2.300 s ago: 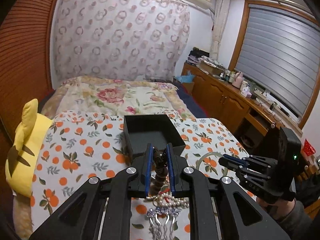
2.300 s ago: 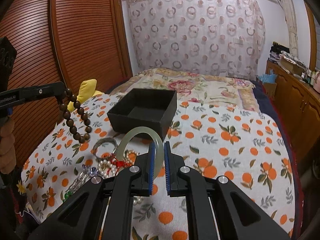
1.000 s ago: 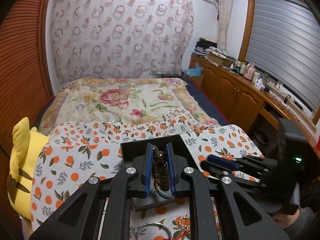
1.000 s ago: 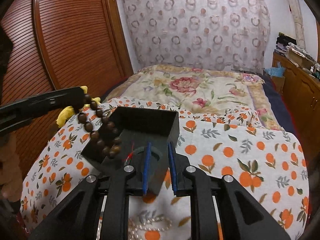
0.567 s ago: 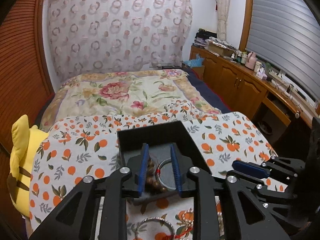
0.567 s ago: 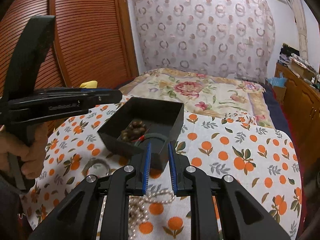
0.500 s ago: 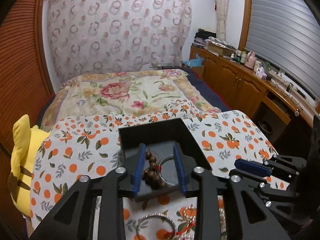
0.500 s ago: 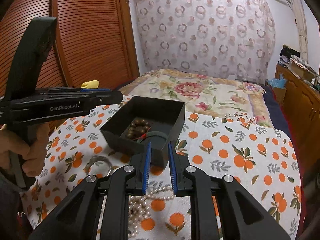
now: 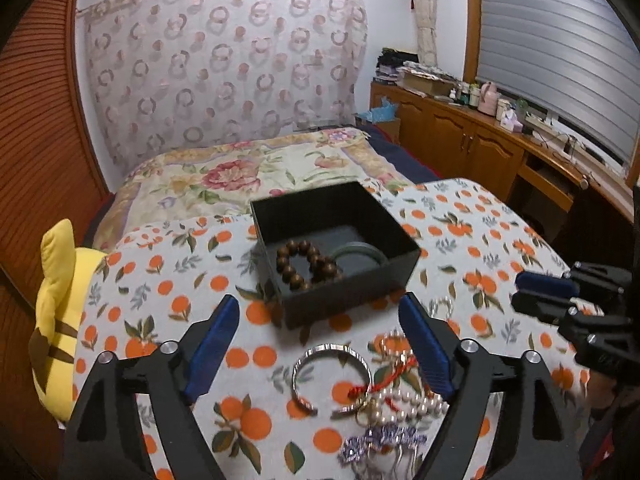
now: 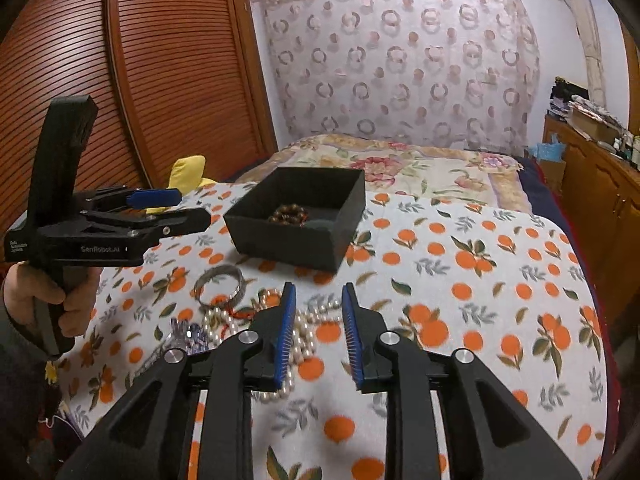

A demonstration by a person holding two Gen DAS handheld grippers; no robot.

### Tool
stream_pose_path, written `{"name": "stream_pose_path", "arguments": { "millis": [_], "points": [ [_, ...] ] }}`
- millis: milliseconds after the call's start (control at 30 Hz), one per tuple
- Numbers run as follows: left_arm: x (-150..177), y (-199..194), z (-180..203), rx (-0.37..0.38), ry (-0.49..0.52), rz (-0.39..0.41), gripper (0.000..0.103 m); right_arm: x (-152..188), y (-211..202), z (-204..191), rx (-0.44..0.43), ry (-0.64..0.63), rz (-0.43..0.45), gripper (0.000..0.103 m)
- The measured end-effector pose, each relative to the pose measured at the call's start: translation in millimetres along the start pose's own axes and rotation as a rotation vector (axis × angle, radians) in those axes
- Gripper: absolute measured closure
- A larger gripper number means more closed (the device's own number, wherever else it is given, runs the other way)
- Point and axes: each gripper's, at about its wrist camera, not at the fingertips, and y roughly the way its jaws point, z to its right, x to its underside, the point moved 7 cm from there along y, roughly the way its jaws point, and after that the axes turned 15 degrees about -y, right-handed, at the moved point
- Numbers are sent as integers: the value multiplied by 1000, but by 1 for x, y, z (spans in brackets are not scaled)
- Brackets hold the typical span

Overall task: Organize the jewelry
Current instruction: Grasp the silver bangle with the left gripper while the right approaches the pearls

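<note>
A black open box [image 9: 404,264] [image 10: 320,254] stands on the orange-print cloth. Inside it lie a brown wooden bead bracelet [image 9: 306,266] [image 10: 289,213] and a pale green bangle [image 9: 360,251]. My left gripper [image 9: 320,316] is wide open and empty, just in front of the box. My right gripper [image 10: 316,300] is open and empty, above a pearl string [image 10: 302,338]. A silver bangle [image 9: 330,376] [image 10: 220,286], a red cord, pearls [image 9: 404,404] and a purple hair comb [image 9: 380,444] lie in a heap in front of the box.
A yellow plush toy [image 9: 56,320] sits at the cloth's left edge. A flowered bedspread [image 9: 248,172] lies behind the box. Wooden cabinets [image 9: 480,152] run along the right. The right gripper shows at the right of the left wrist view [image 9: 544,292].
My left gripper opened, dropped the wooden bead bracelet into the box and drew back. My right gripper, which held the green bangle, opened and pulled back; the bangle now lies in the box.
</note>
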Motion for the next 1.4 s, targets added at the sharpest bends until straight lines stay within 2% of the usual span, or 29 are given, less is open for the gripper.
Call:
{"name": "stream_pose_path", "arguments": {
  "millis": [67,167,333,467,733,800,867,933,1100,1400],
  "points": [
    [9,3,-1,3,1,-15,16,5,-3,-2,6,3,-6,67],
    [21,12,-3,-8,10,-35,13,11,-6,-5,6,4,-11,65],
    [39,34,-11,-21,6,-103,13,17,-11,-13,7,2,-9,64],
    [46,48,-17,-16,-33,-154,13,18,-14,-17,5,-7,-8,63],
    [50,57,-14,4,-46,-187,13,21,-13,-17,5,-3,-19,63],
    [52,58,-11,8,-35,-192,16,22,-10,-17,-3,-7,-30,63],
    [54,60,-10,-3,-23,-202,36,23,-7,-19,-6,-15,-40,63],
    [56,60,-8,-7,-11,-199,45,24,-3,-20,-13,-19,-54,63],
    [59,55,-8,-7,-5,-194,45,25,10,-23,-31,-42,-92,63],
    [52,31,-21,-1,-52,-122,45,27,36,-31,-63,-74,-150,64]
  ]
}}
